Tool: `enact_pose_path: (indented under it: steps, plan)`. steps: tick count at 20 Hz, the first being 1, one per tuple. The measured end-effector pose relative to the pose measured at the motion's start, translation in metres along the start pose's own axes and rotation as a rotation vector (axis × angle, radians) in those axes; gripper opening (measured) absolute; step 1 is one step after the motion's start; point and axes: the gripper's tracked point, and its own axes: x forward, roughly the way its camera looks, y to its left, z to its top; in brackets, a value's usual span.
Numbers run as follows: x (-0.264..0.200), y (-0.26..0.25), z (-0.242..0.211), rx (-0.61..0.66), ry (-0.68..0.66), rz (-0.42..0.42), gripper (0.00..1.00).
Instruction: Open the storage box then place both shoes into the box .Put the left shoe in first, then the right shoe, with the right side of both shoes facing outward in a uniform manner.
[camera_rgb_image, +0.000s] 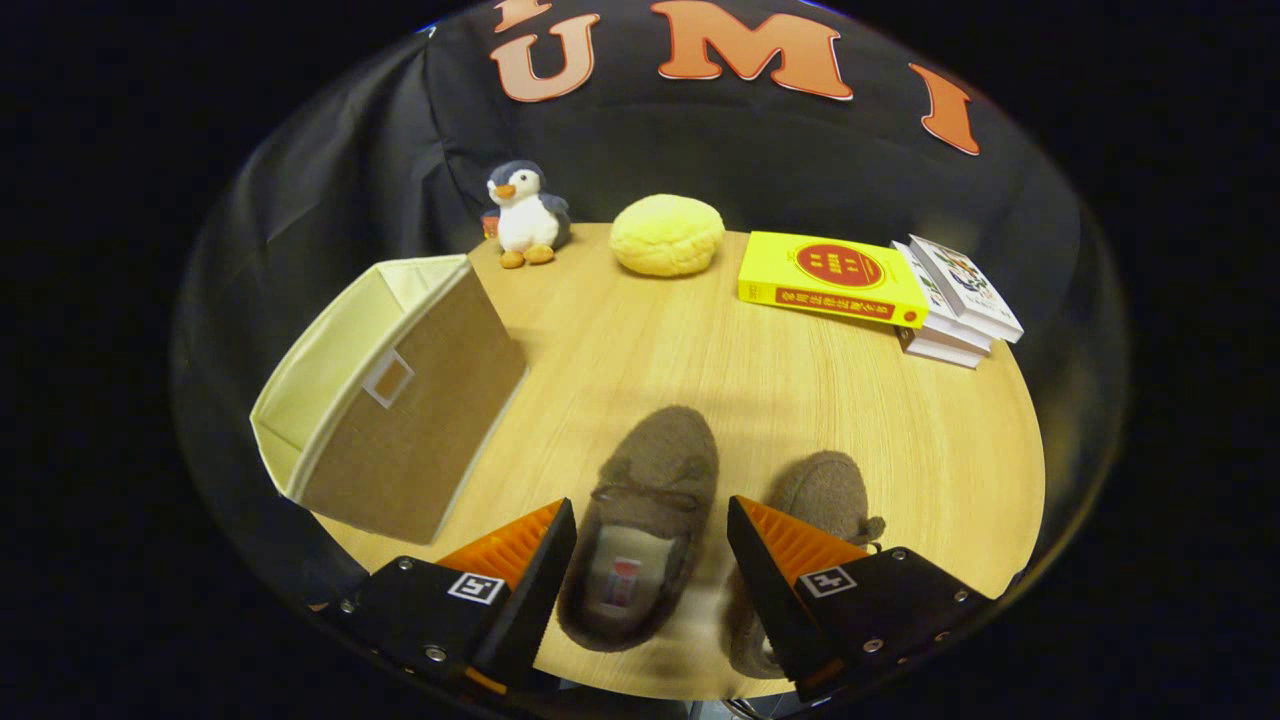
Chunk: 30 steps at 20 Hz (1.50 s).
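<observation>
spread wide, gripper (650, 560) straddles the left brown slipper (645, 520) without touching, the second slipper (815, 500) by its right finger, open-topped fabric storage box (390, 400) beyond-left, yellow book (830, 278) with unreadable red writing far across the table (640, 350).

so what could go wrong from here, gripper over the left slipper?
1. The gripper is open around the left slipper, and the right-hand finger sits against the right slipper; closing may catch or drag it.
2. The slipper looks soft, so it may sag or twist in the grip.
3. The storage box stands tilted off to the left; its opening faces up and away.
</observation>
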Motion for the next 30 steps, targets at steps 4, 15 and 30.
enact_pose_path:
  steps: [4,15,30]
  plan:
    - [0.020,-0.015,-0.023,-0.004,0.041,-0.022,0.86]
    - [0.076,-0.025,-0.030,0.099,0.103,-0.014,0.32]
    - [-0.020,0.046,0.090,0.194,-0.061,0.098,0.04]
